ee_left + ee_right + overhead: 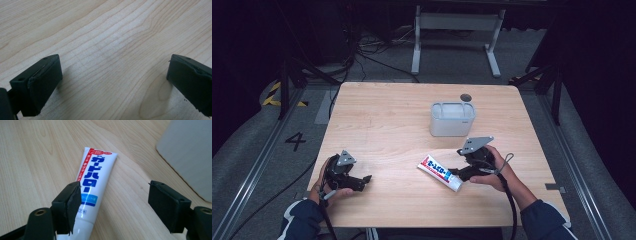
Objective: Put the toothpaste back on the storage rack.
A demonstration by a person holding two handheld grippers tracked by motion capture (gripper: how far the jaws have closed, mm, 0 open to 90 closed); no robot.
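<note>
Right gripper view puts the tube before you: white, with bold blue Japanese characters down its face, a red band with small white writing at the flat crimped end, a thin red line of print along one edge and a pale blue panel lower down. I cannot read the small print. The tube lies flat on the table, its cap end under your right gripper. That gripper's jaws stand wide apart; one pad hangs over the tube's edge, the other is well clear on bare wood, and nothing is gripped.

From the high view, the tube lies slantwise near the table's middle, toward your side, its cap end just by the right gripper. A white bin stands upright beyond it, apart from it, and shows as a pale blurred wall at the right gripper view's upper right. A small dark disc lies behind the bin.

Your left gripper rests near the front left edge, well apart from the tube. In the left gripper view its jaws are wide open over bare wood grain.
</note>
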